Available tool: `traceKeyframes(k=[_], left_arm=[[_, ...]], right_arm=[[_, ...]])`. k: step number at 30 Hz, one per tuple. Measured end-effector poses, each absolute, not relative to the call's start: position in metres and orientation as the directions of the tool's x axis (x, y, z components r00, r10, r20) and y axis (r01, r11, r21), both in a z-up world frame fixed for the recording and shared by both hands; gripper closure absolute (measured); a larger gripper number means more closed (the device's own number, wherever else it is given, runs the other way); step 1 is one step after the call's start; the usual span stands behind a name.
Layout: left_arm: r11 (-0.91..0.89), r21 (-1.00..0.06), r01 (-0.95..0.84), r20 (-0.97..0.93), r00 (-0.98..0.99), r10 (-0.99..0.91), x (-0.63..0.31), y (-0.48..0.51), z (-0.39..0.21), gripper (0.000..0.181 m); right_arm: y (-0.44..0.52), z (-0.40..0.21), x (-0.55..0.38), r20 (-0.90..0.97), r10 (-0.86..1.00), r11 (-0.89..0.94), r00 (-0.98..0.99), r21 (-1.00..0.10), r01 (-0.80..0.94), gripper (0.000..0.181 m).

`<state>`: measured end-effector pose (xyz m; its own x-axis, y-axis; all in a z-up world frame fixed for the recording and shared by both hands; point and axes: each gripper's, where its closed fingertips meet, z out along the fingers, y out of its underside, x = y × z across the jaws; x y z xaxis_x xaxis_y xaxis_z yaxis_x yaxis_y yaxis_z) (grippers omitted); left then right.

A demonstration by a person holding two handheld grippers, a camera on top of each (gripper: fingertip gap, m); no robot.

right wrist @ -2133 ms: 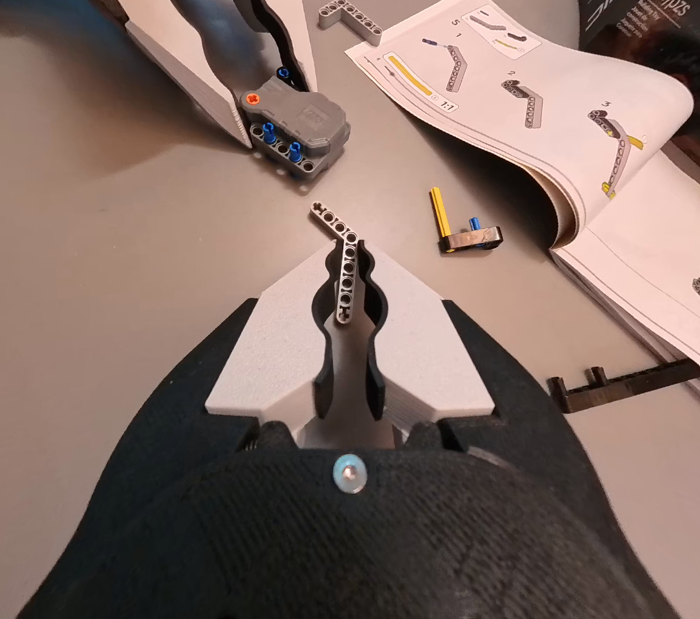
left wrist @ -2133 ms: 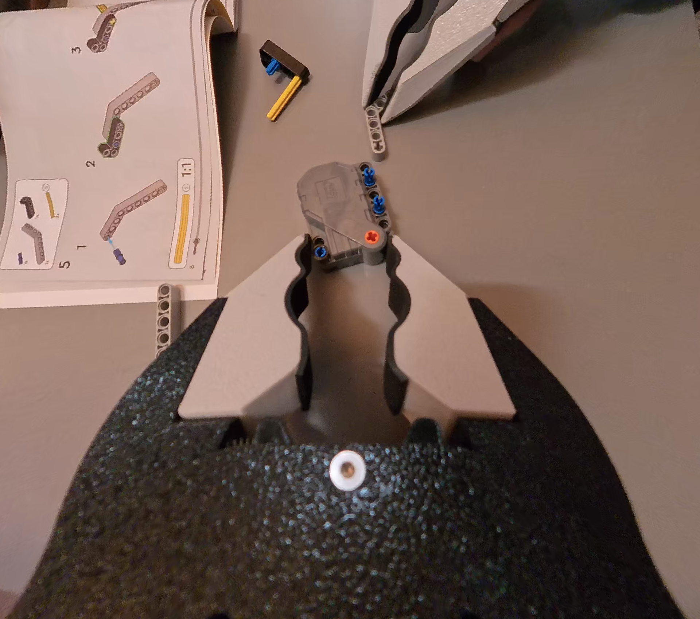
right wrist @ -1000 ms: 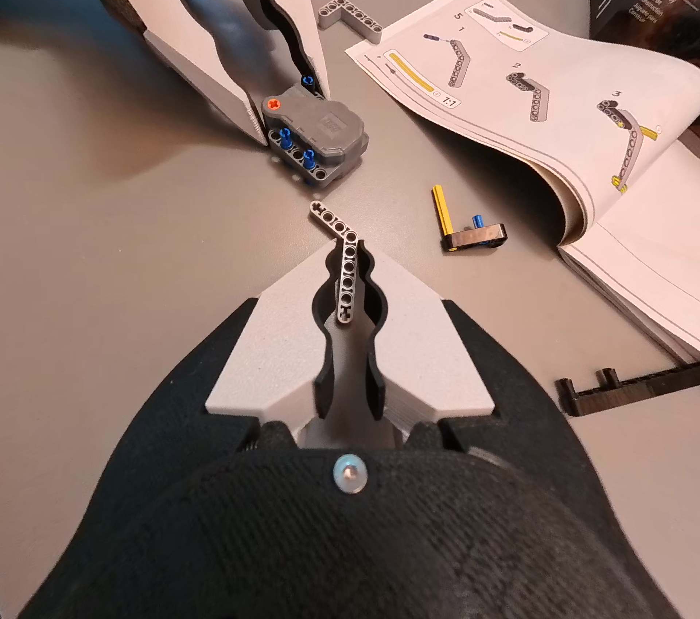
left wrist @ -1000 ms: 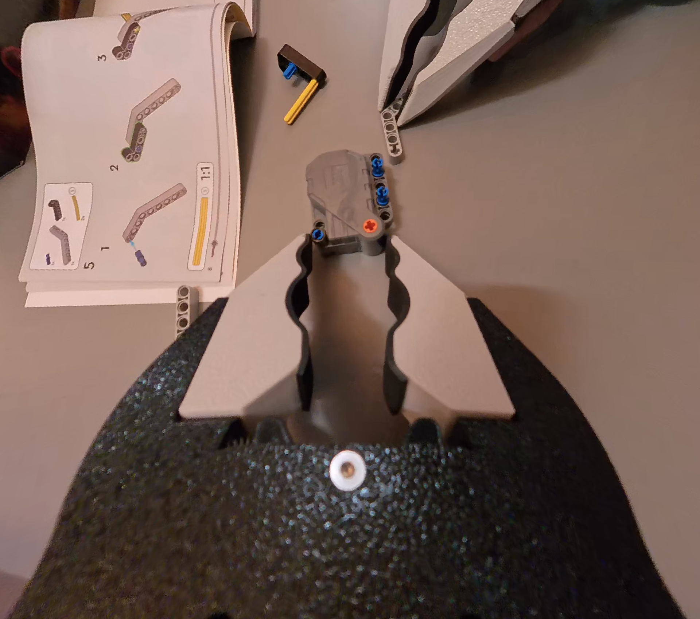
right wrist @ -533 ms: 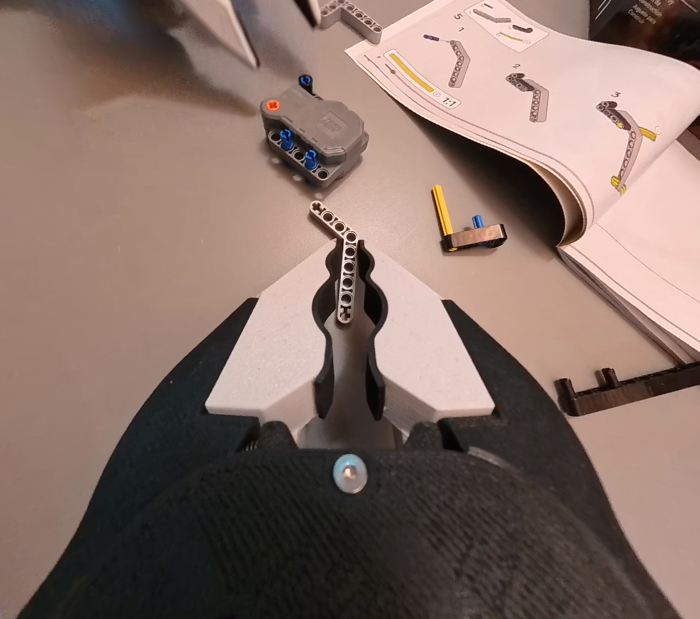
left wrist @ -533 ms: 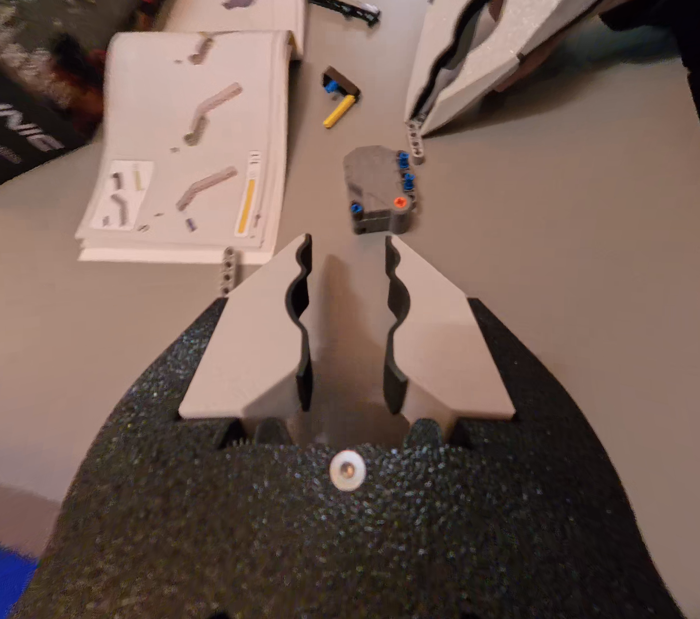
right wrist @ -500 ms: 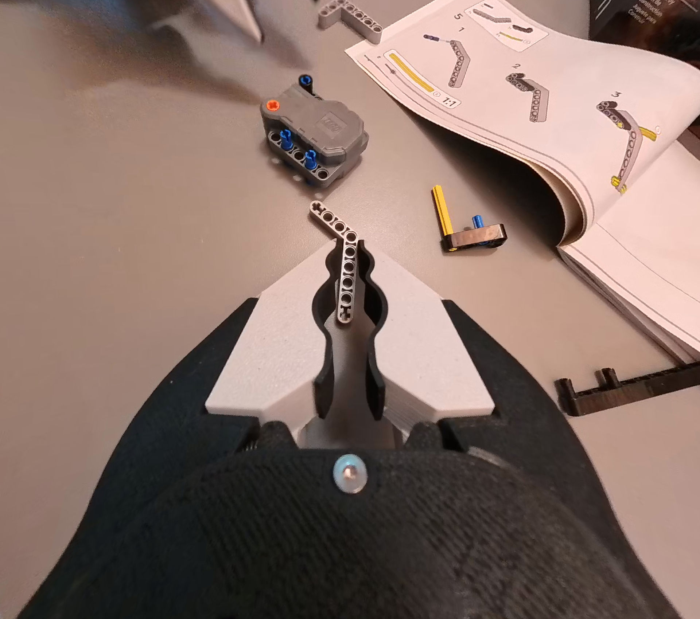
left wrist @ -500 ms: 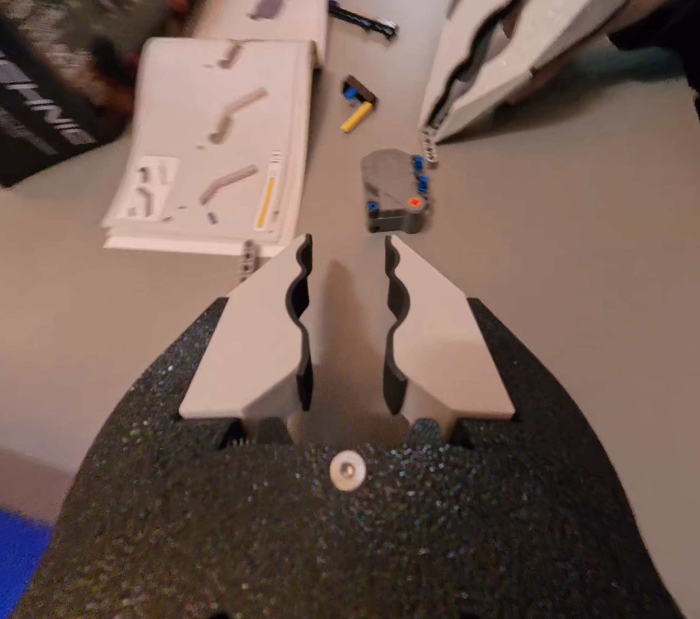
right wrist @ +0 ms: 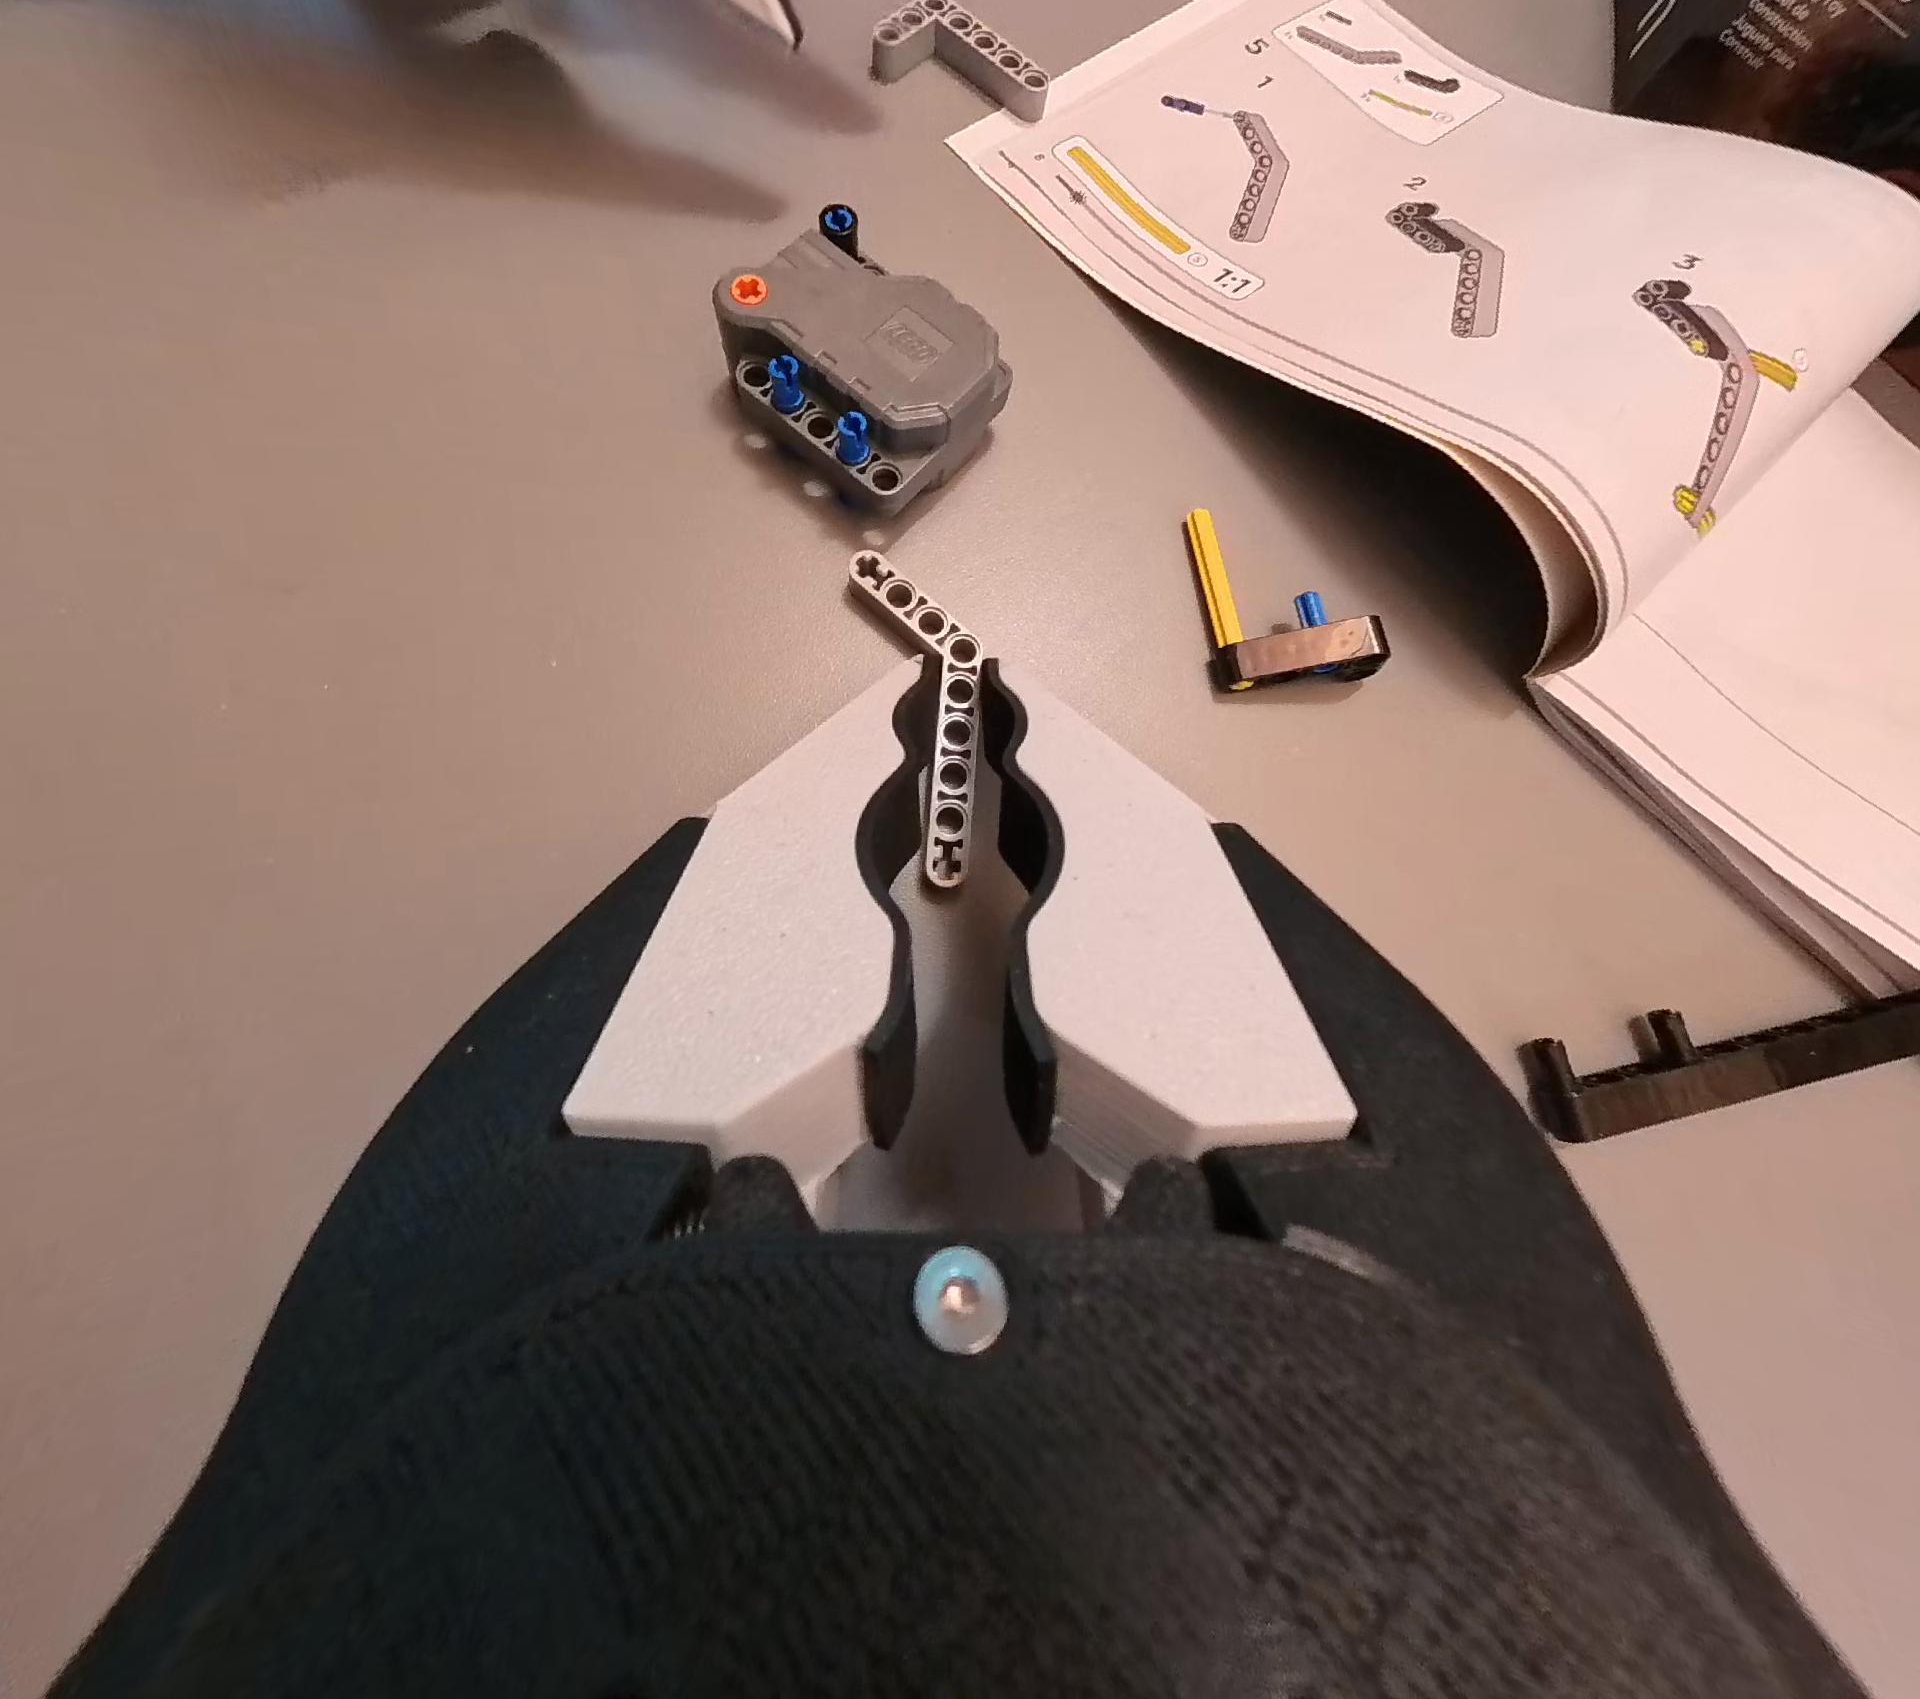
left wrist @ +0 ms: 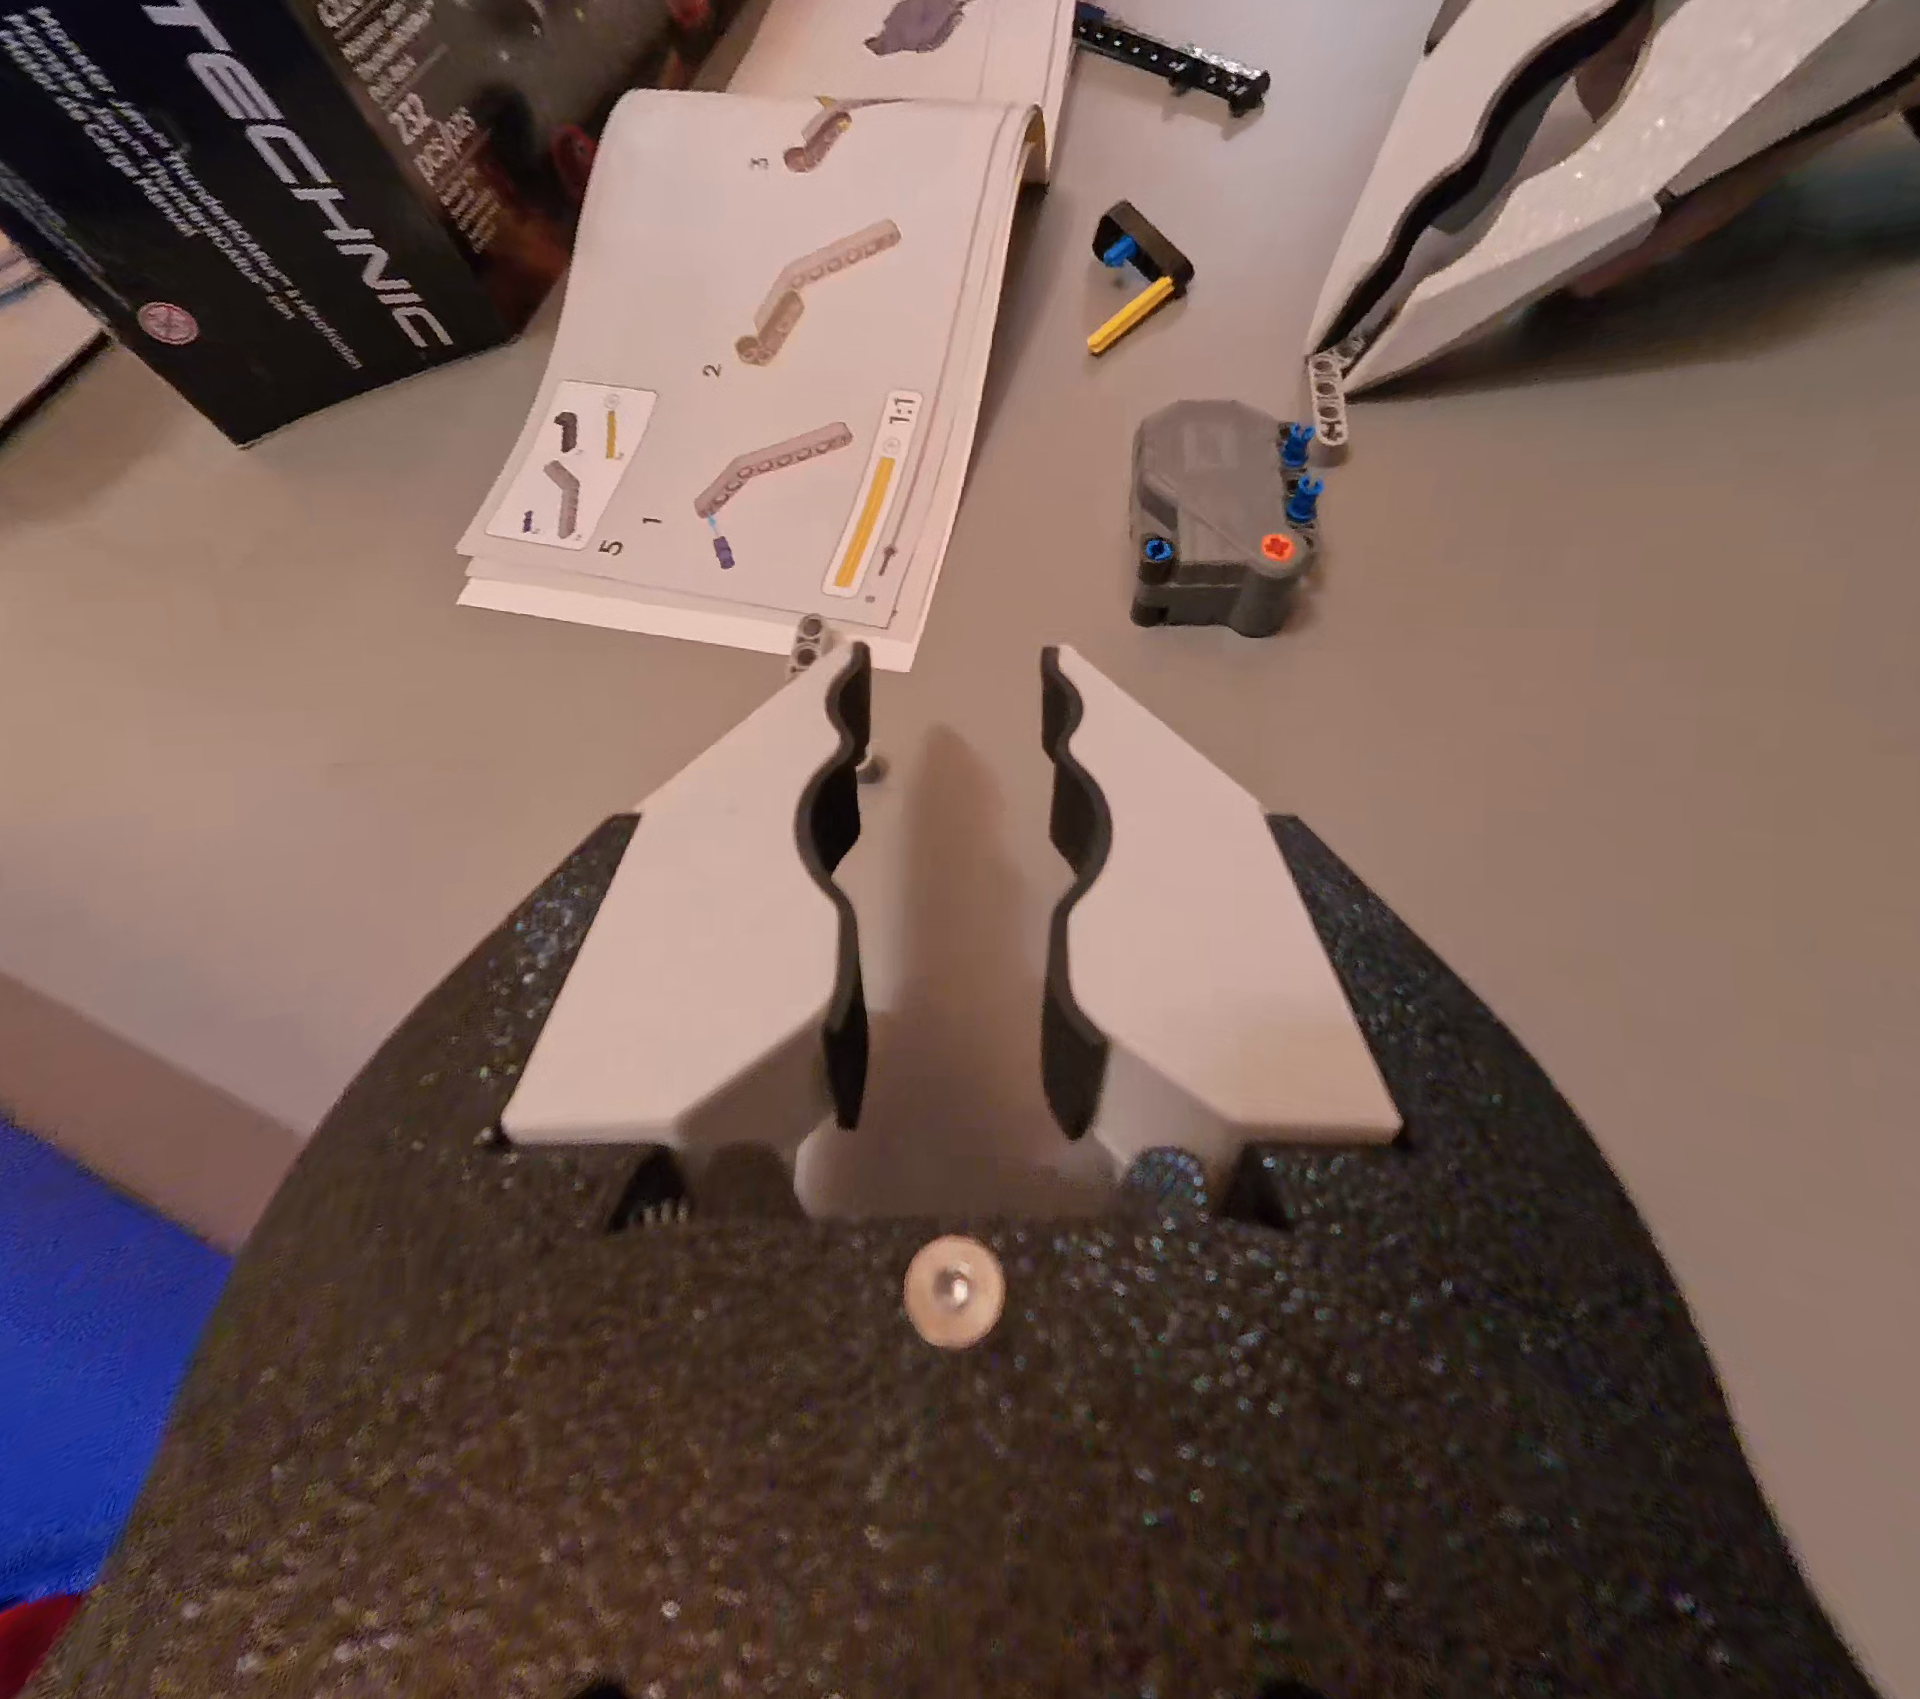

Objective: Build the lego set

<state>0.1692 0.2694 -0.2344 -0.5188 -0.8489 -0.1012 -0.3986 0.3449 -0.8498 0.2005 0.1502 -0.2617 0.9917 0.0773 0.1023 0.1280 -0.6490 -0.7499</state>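
Note:
A dark grey motor block [left wrist: 1216, 506] with blue pins and an orange hub stands alone on the grey table; it also shows in the right wrist view [right wrist: 862, 382]. My left gripper [left wrist: 951, 662] is open and empty, pulled back from the block and to its left. My right gripper [right wrist: 956, 673] is shut on a bent light grey beam [right wrist: 940, 714], whose angled end pokes out toward the block. In the left wrist view that beam's tip [left wrist: 1328, 392] nearly touches the block. A black piece with a yellow axle and a blue pin [right wrist: 1283, 626] lies to the right.
An open instruction booklet [left wrist: 769, 361] lies left of the block, with the set's black box [left wrist: 260, 91] behind it. A grey L-shaped beam [right wrist: 956, 51] lies by the booklet's corner. A long black beam [right wrist: 1714, 1073] lies at the right. A blue surface [left wrist: 94, 1337] shows at the lower left. The grippers' ends are close to 15 cm from one another.
My left gripper has let go of the grey motor block, drawn back from it and swung left. The block stays on the table. My right gripper still holds the bent beam in place.

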Motion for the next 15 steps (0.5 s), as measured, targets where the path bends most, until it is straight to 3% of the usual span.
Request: traceKeyframes(k=[15], left_arm=[[0.449, -0.807, -0.383, -0.128, -0.629, -0.766, 0.165, 0.242, -0.246, 0.148]], right_arm=[[0.15, -0.262, 0.2, 0.107, 0.077, -0.649, 0.991, -0.749, 0.131, 0.176]])
